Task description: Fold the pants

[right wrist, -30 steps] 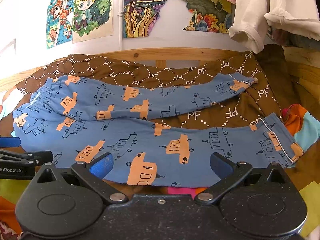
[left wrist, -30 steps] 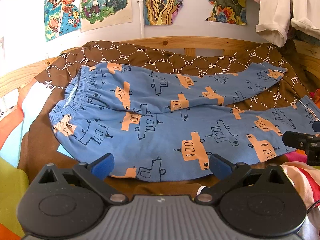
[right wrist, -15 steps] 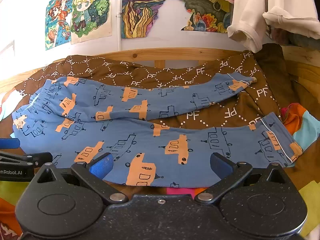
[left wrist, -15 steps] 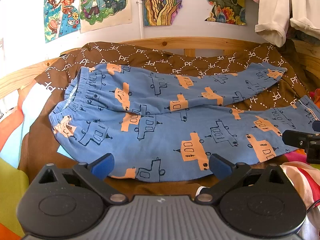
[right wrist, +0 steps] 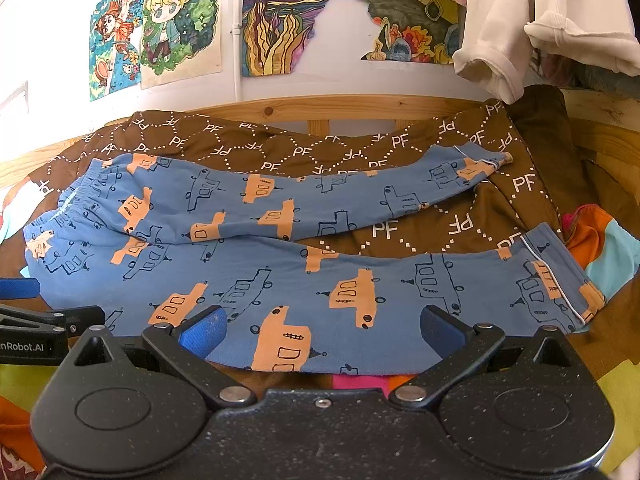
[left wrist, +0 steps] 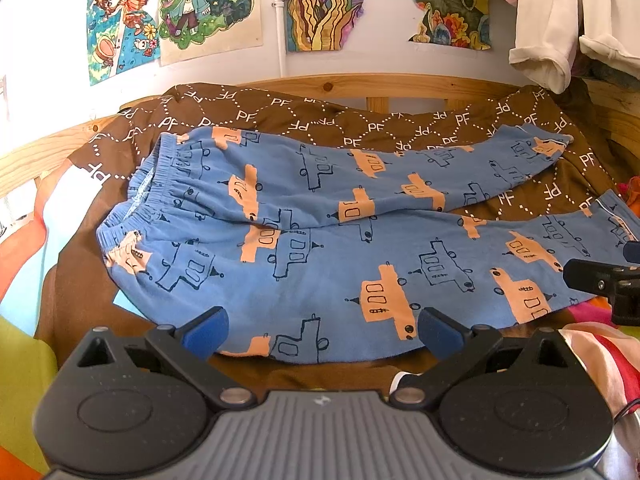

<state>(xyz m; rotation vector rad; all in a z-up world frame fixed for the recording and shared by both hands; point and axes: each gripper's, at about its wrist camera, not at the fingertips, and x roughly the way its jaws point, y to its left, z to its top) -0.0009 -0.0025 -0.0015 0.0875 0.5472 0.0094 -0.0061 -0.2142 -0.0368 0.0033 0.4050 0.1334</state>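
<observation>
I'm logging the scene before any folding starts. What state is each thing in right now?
pants: unfolded, spread flat on the blanket, legs apart.
waistband: bunched, at the left end.
brown blanket: spread under the pants.
left gripper: fingers open, holding nothing.
right gripper: fingers open, holding nothing.
white garment: hanging at upper right.

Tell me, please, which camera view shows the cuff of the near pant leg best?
The right wrist view: the near leg's cuff lies whole and unobstructed at right, its white piping visible. In the left wrist view that cuff sits at the frame's right edge, partly cut off, just above the right gripper.
</observation>
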